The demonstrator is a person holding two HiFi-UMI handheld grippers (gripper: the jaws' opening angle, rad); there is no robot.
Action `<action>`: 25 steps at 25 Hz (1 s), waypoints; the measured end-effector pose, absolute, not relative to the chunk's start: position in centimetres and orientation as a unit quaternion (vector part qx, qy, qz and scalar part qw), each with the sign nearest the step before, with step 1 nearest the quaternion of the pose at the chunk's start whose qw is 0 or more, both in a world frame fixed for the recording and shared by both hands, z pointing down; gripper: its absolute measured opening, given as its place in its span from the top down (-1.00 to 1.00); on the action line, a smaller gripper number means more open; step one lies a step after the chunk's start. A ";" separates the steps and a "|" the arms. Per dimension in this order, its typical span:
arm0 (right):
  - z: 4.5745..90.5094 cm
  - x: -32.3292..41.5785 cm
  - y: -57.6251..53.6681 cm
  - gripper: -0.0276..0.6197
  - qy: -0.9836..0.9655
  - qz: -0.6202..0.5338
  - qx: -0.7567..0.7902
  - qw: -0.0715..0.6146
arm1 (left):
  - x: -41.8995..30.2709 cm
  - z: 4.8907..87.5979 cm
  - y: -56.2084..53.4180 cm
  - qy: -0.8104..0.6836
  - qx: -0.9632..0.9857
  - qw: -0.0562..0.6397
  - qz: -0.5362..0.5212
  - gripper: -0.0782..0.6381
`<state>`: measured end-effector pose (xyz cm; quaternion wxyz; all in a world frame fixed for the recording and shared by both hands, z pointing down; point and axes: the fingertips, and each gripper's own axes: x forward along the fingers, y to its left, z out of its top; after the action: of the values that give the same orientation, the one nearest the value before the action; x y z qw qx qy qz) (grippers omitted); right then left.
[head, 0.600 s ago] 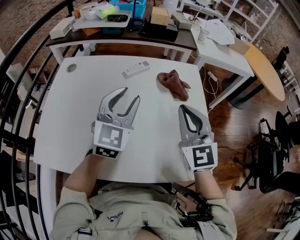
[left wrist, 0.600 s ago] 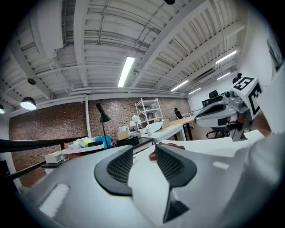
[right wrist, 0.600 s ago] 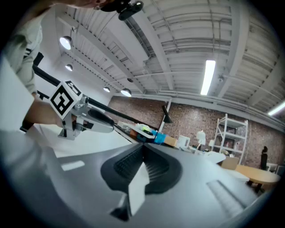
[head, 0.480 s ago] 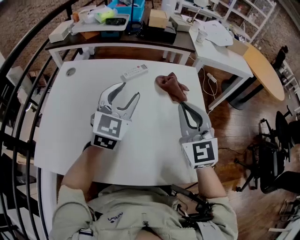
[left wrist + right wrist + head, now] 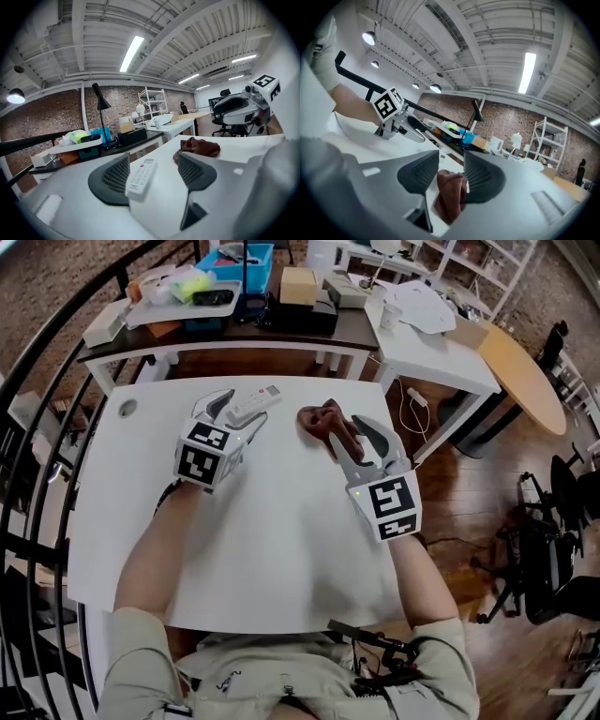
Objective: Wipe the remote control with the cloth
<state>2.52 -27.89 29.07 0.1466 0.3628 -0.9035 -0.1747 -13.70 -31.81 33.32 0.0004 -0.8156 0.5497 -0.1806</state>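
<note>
The white remote control (image 5: 253, 404) lies near the far edge of the white table (image 5: 262, 549). My left gripper (image 5: 236, 411) is open and straddles it. In the left gripper view the remote (image 5: 140, 177) lies between the spread pads, closer to the left one, and my left gripper (image 5: 153, 171) does not press on it. The crumpled reddish-brown cloth (image 5: 319, 416) lies to the right of the remote. My right gripper (image 5: 349, 432) reaches over its right part. In the right gripper view the cloth (image 5: 449, 197) stands between the jaws of my right gripper (image 5: 451, 176), close against the pads, and rests on the table.
Behind the table stands a dark side table with a blue bin (image 5: 234, 263) and a cardboard box (image 5: 298, 282). A white desk (image 5: 441, 334) and a round wooden table (image 5: 525, 381) are at the right. A black railing (image 5: 37, 427) curves along the left. A grey grommet (image 5: 128, 409) is set in the tabletop.
Both grippers have moved away from the person toward the far edge. The left one now has the remote between its jaws, and the right one has reached the cloth.
</note>
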 end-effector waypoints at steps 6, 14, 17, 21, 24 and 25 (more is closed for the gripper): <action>30.9 2.1 -30.7 0.36 -0.907 -0.148 0.355 0.169 | -14.5 36.1 -36.3 0.530 -0.820 -0.035 -0.215 -0.29; 32.7 1.7 -32.5 0.28 -0.916 -0.113 0.340 0.181 | -15.3 40.1 -39.8 0.498 -0.822 -0.089 -0.260 -0.37; 33.2 1.5 -32.9 0.28 -0.918 -0.105 0.336 0.182 | -15.7 41.3 -40.5 0.487 -0.821 -0.107 -0.277 -0.37; 33.6 1.7 -33.6 0.25 -0.922 -0.086 0.332 0.181 | -15.8 41.9 -40.8 0.479 -0.821 -0.121 -0.288 -0.39; 33.8 1.7 -34.1 0.22 -0.925 -0.071 0.329 0.178 | -16.0 42.4 -41.0 0.472 -0.817 -0.141 -0.301 -0.39; 33.9 1.7 -34.1 0.21 -0.925 -0.068 0.328 0.178 | -16.0 42.5 -41.0 0.467 -0.817 -0.150 -0.304 -0.40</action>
<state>1.68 -34.10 33.88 0.1777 0.3282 -0.9253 -0.0678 -16.02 -41.01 42.50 -0.1497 -0.8166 0.4674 -0.3040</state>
